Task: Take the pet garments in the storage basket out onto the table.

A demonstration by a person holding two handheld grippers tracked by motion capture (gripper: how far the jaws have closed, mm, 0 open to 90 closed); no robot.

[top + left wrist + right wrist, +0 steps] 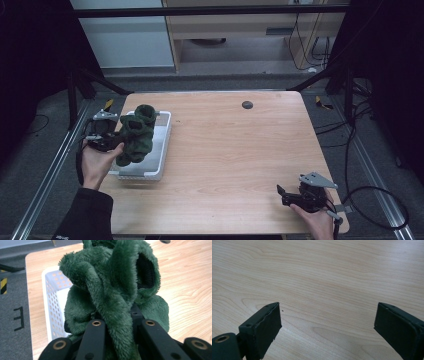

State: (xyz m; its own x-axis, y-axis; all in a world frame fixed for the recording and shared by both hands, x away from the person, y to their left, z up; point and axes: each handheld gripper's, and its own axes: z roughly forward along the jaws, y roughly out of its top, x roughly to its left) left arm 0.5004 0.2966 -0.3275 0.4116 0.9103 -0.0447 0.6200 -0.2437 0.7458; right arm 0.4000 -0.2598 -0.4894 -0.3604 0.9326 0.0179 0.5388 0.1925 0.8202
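Holding the green fuzzy cloth [134, 136] pinched over the white basket [161, 150], left hand-held gripper [111, 142] might drop it bc fluff slips. Right hand-held gripper [286, 194] spread, on surface.

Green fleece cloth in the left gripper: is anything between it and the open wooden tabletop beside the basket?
Nothing visible. The green fleece cloth hangs over the white perforated plastic basket; the wooden tabletop beside it is bare.
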